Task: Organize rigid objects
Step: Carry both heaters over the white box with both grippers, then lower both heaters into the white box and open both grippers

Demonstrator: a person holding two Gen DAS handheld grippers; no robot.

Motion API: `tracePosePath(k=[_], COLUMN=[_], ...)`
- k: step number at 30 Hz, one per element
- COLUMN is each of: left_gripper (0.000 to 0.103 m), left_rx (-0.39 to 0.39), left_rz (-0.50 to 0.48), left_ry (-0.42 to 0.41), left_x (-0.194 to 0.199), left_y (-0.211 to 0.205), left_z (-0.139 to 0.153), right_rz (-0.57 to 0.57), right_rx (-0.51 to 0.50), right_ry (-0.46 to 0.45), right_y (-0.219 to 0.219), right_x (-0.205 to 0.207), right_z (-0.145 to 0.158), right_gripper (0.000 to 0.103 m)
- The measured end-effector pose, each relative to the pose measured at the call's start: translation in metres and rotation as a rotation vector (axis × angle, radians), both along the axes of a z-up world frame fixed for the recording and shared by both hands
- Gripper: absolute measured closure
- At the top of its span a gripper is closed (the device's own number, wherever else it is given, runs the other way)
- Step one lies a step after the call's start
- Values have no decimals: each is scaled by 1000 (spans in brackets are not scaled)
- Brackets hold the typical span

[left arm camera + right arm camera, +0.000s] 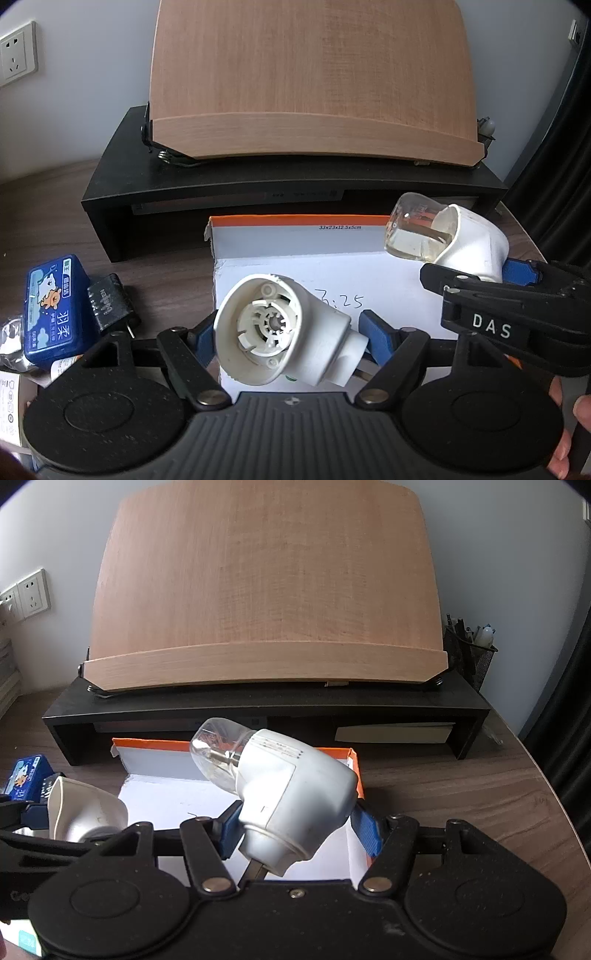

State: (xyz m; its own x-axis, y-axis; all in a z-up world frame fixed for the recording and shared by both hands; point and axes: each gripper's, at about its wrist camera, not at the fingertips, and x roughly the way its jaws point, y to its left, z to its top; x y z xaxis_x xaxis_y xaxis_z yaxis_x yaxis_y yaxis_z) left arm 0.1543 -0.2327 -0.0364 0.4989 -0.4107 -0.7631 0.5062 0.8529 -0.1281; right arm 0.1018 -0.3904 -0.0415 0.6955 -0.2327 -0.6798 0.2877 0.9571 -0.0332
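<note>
Between the blue fingers (pixel 373 341) of the left gripper (pixel 286 343) an empty white plug-in heater (pixel 280 332) is clamped, held just above the near part of the open white box (pixel 388 280). Its round socket mouth is turned toward the camera and slightly left, while its narrow plug end is pointed down and right, so its long axis is laid slanting across the fingers. Left of it on the tabletop (pixel 162 269), a blue tissue pack (pixel 55 306) and a black clip (pixel 109 299) are seen.

Beyond and to the right, a second white heater with its glass bottle (pixel 291 794) is gripped by the right gripper (pixel 299 830), fingers closed on its body. Its bottle is aimed up and away to the left, its plug prong down toward the gripper, so the axis is tilted over the box interior. Both pieces are judged to be already above the box, and a lowering is probably all that either needs; which goes first cannot be told.

Behind the box, a black riser (pixel 258 705) carrying a wooden board (pixel 266 590) is seen.
</note>
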Motion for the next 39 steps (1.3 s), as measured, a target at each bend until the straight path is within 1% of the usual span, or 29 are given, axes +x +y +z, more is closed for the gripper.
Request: tracePosePath(k=[10, 12, 15, 20, 25, 27, 28, 30, 35, 39], left_gripper=[24, 24, 24, 24, 24, 24, 26, 22, 15, 13], left_rx=[5, 2, 0, -11, -34, -58, -64, -58, -60, -48], left_rz=[-5, -4, -10, -35, -63, -79, -84, -81, -72, -38], left_ry=[2, 2, 0, -8, -21, -35, -30, -24, -46, -48], left_x=[5, 5, 7, 8, 9, 10, 12, 12, -2, -16], left_y=[-3, -3, -6, -16, -31, -37, -39, -44, -39, -28], left_z=[-2, -3, -5, -6, -7, -8, -9, -9, 5, 14], right_rz=[12, 6, 2, -28, -70, -83, -86, -89, -79, -60], right_rx=[-18, -40, -62, -87, -76, -69, -66, -66, -62, -55], right_ry=[23, 11, -17, -65, -92, -99, -103, -107, -126, -132], right_y=[-1, -1, -2, -6, -13, -15, -15, -16, -15, -12], right_x=[12, 11, 6, -13, -37, -46, -50, -57, -74, -87], right_z=[-8, -7, 0, 19, 34, 37, 39, 42, 50, 50], right_gripper=[27, 24, 24, 23, 22, 22, 22, 22, 21, 20])
